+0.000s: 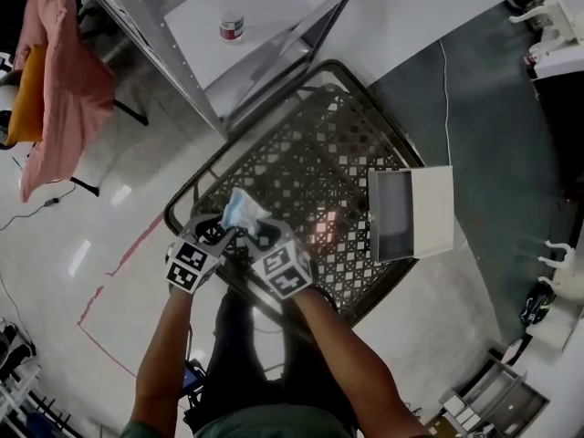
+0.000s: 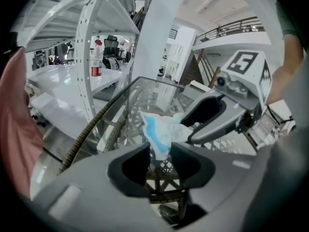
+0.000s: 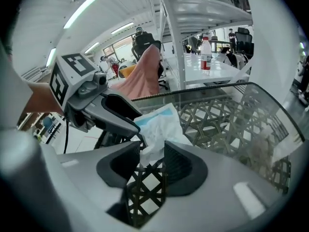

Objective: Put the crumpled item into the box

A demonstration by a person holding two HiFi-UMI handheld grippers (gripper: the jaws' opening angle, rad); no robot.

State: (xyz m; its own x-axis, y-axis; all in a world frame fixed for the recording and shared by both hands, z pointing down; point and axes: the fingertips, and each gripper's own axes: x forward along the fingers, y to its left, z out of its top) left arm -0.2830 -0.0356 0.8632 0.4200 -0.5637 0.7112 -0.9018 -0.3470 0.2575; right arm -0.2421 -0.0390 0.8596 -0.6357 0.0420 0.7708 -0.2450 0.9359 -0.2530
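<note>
The crumpled item [image 1: 242,210], a scrunched white and blue sheet, lies near the front left edge of the dark lattice table [image 1: 328,144]. Both grippers meet at it from the near side. My left gripper [image 1: 224,233] has the item's lower tip [image 2: 161,132] pinched narrow between its pads. My right gripper [image 1: 259,237] stands with wide jaws around the white part of the item [image 3: 159,127], not clearly pressing it. The white box [image 1: 436,210] lies open on the table's right side, well away from both grippers.
A white metal shelf frame [image 1: 173,53] stands beyond the table's far left corner, with a red-capped bottle [image 1: 231,12] on a white top behind it. A pink cloth [image 1: 55,89] hangs at far left. The person's legs are under the table's near edge.
</note>
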